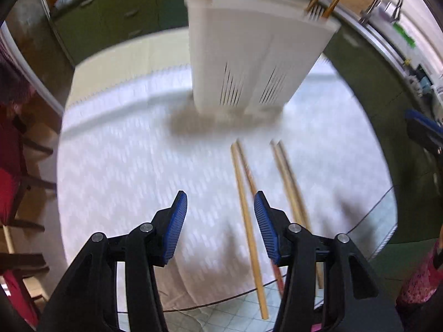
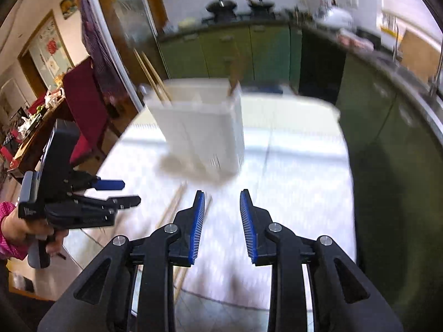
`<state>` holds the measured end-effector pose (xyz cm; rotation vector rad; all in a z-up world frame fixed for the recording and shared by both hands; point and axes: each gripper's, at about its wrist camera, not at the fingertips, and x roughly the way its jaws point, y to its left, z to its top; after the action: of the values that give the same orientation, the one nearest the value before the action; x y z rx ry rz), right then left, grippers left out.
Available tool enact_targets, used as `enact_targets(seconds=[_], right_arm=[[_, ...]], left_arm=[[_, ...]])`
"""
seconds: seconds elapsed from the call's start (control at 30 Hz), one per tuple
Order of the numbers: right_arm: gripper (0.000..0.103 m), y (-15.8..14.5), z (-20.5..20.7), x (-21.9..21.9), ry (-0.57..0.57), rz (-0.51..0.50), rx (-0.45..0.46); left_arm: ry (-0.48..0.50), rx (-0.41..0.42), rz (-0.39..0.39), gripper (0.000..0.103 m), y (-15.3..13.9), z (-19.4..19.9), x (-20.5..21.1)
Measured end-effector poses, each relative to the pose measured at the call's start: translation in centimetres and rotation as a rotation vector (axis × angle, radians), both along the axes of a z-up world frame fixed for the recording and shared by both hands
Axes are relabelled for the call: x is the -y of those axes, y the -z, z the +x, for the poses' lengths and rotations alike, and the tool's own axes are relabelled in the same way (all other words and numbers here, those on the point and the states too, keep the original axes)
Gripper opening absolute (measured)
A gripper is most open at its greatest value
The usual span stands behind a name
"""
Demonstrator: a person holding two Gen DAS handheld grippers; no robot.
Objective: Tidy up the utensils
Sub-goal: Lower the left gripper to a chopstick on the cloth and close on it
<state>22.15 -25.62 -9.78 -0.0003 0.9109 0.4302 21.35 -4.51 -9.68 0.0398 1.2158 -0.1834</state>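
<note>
On the white patterned tabletop (image 1: 124,166), four chopsticks (image 1: 249,215) lie loose in two pairs, well short of the white slotted utensil holder (image 1: 249,55) that stands upright toward the far edge with a few sticks already poking out of its top. The main risk, as I judge it, is a poor pick: the sticks are thin, round and lie close together, so the pads could pinch two at once, or roll one aside across the cloth and toward the near edge of the tabletop, where their ends already overhang. Both views are smeared, so exact contact is hard to read. A second risk is the two tools crowding each other, since they work side by side over the same small patch. The left claw (image 1: 220,227) points steeply down at the cloth, its jaws parted and empty, with one pale stick lying in line between them but untouched. The right claw (image 2: 222,227) tilts down less steeply toward the holder, jaws narrowly apart and holding nothing.
</note>
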Motion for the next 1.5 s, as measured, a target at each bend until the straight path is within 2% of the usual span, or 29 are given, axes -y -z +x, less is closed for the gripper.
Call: enact_targets(seconds=[0.2, 0.37, 0.57, 0.83, 1.03, 1.5], right_arm=[[0.027, 4.4, -0.1, 1.4, 0.038, 0.016, -0.078], [0.027, 4.7, 0.8, 2.0, 0.046, 0.018, -0.087], [0.027, 5.5, 1.2, -0.3, -0.003, -0.021, -0.111], [0.027, 9.5, 3.1, -5.2, -0.092, -0.09, -0.24], [0.027, 11.7, 4.1, -7.5, -0.112, -0.147, -0.316], [0.025, 13.1, 5.6, -11.4, -0.088, -0.294, -0.324]], left_arm=[[-0.019, -0.057, 0.022, 0.048, 3.3, 0.3, 1.0], [-0.022, -0.084, 0.047, 0.048, 4.7, 0.7, 1.9], [-0.012, -0.1, 0.068, 0.039, 5.8, 0.7, 3.1], [0.009, -0.099, 0.078, 0.011, 6.1, 0.2, 3.5], [0.041, -0.092, 0.091, 0.011, 6.4, 0.1, 2.0], [0.055, -0.072, 0.081, 0.011, 6.1, -0.6, 1.0]])
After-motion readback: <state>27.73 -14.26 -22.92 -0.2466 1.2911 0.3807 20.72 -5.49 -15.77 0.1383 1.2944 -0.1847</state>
